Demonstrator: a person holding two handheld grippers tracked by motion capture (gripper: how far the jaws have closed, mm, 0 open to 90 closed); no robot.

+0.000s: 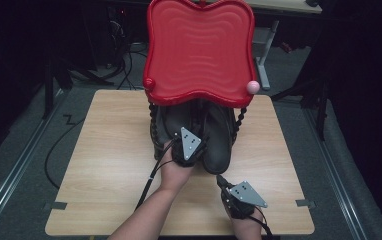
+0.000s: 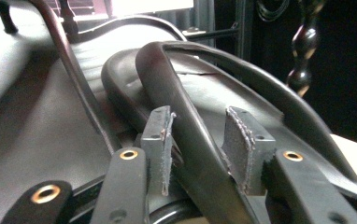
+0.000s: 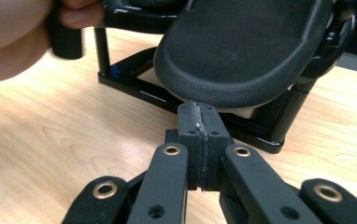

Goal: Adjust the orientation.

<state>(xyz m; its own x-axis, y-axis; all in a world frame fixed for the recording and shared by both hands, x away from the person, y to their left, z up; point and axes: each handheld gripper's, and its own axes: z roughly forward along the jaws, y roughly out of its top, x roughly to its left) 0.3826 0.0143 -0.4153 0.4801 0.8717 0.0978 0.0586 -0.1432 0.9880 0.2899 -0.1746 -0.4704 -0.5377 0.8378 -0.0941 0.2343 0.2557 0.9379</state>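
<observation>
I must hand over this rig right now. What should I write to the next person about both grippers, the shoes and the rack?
Left gripper: under the red tray, its jaws stand on both sides of the collar rim of the left shoe; whether the pads already press on it cannot be told.
Right gripper: shut on nothing, low over the wooden table, pointing at the toe of the right shoe.
Both dark shoes sit side by side on the black rack below the tray.
Done: left shoe reached at its opening.
Left: probably close on the rim and move the shoe.
</observation>
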